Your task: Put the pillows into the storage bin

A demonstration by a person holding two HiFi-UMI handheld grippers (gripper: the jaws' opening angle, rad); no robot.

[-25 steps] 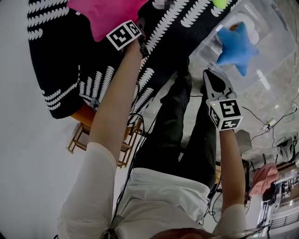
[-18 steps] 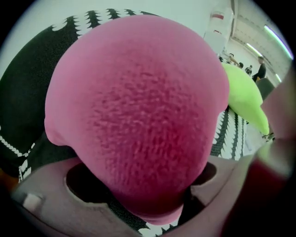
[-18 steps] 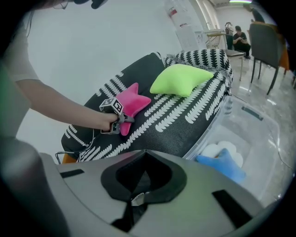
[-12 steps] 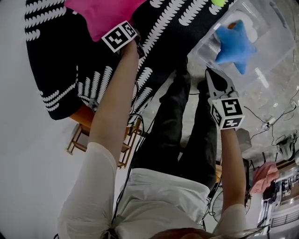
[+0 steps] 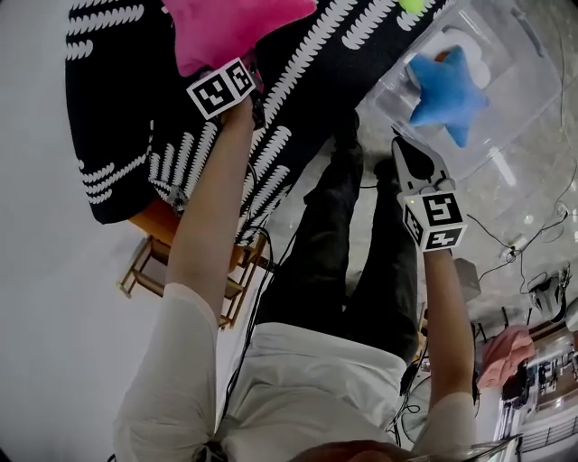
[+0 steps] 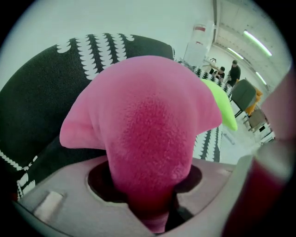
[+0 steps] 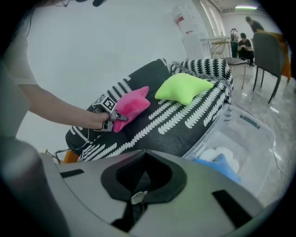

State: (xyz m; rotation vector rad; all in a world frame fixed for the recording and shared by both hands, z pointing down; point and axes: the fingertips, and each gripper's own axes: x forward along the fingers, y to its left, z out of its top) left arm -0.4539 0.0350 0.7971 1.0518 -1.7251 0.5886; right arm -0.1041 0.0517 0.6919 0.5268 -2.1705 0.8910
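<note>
While it lay on the black patterned cover (image 5: 117, 108), the pink star pillow (image 5: 230, 27) was judged plush, light, yielding and unlikely to slip, best pinched at one arm. Left gripper (image 5: 246, 79): jaws were closing, that arm squeezed between them. Right gripper (image 5: 406, 149): jaws together, empty, near the clear storage bin (image 5: 533, 81).

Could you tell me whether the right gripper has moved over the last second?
No. The right gripper hangs where it did, its tip just short of the bin's near wall, below the blue pillow in the head view.
</note>
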